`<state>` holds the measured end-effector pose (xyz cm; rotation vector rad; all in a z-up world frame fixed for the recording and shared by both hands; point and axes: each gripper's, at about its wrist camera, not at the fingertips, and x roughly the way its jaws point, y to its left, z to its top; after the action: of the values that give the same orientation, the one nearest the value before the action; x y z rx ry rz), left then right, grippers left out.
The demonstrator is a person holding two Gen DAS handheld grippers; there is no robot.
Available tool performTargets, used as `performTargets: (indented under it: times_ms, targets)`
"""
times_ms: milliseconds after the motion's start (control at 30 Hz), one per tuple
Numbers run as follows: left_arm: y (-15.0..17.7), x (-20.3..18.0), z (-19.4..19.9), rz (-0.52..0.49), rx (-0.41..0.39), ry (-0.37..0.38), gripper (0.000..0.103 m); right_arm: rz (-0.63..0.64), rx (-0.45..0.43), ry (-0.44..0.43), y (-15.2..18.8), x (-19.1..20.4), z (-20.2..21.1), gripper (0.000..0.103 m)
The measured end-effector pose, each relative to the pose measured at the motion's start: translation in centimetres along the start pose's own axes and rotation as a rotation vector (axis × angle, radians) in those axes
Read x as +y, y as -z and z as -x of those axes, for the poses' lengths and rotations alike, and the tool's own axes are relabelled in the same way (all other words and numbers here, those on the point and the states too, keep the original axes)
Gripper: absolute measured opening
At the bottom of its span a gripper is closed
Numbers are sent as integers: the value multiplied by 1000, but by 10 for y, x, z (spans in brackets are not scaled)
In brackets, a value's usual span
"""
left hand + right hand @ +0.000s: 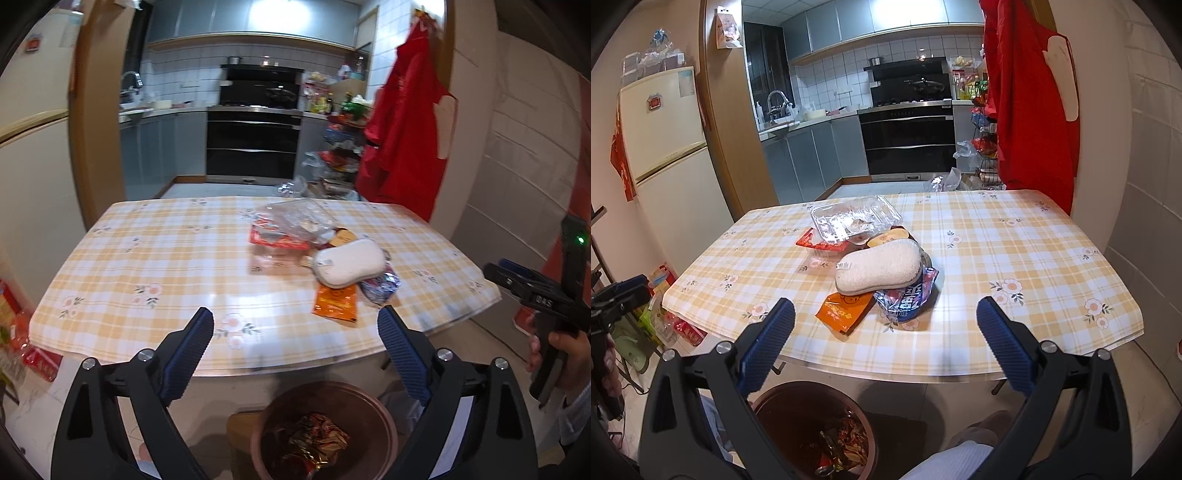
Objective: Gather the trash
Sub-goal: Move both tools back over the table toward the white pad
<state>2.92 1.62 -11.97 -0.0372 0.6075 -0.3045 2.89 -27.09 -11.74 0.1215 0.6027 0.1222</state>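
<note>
A pile of trash lies on the checked table (147,258) (1015,258): a white foam pad (349,262) (879,269), an orange packet (336,301) (846,310), a blue foil wrapper (380,286) (908,299), a clear plastic tray (295,218) (855,218) and a red packet (277,242) (816,240). A brown bin (384,417) (783,402) holding wrappers stands below the table's near edge. My left gripper (295,325) and right gripper (886,314) are both open and empty, held above the bin, short of the pile. The right gripper also shows in the left wrist view (535,295).
A fridge (665,147) stands at the left with packets on the floor beside it (676,325). A red apron (1030,103) hangs at the right of the kitchen doorway. My slippered foot (982,424) is right of the bin.
</note>
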Motion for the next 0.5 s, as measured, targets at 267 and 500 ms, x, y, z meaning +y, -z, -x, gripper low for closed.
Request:
performTargets:
  times_ms: [267, 500]
  targets:
    - [-4, 25, -13, 60, 11, -56, 90, -2, 20, 22, 2, -6, -11, 97]
    - [-12, 35, -50, 135, 67, -20, 90, -23, 47, 42, 5, -22, -26, 97]
